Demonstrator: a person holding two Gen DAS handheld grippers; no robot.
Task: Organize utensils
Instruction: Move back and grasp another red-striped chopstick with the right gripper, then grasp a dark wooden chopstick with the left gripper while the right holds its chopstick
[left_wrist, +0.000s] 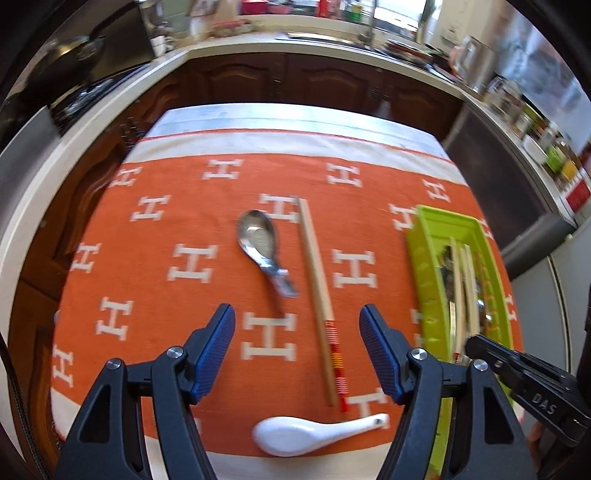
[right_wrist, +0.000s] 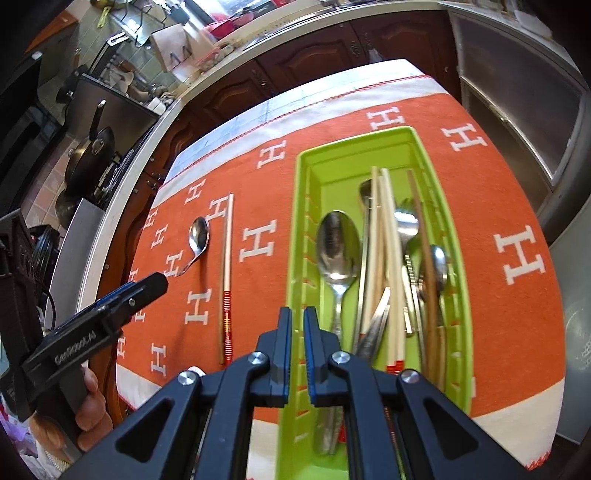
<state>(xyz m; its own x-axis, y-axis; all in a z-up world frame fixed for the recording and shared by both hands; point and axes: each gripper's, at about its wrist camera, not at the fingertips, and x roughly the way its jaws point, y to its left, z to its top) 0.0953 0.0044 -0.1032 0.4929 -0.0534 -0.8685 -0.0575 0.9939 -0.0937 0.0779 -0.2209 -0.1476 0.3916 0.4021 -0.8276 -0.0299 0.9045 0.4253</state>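
My left gripper (left_wrist: 297, 354) spread, empty, above chopstick (left_wrist: 317, 291) — lined up for pick. Right gripper (right_wrist: 297, 354) pressed together, empty, parked over tray (right_wrist: 295, 236) edge — clear of utensils.

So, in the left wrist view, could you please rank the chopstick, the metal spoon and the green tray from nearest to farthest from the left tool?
1. Chopstick: its striped end lies between the open fingers of the left tool.
2. Metal spoon: just ahead, left of the chopstick.
3. Green tray: farthest, off to the right on the orange cloth.
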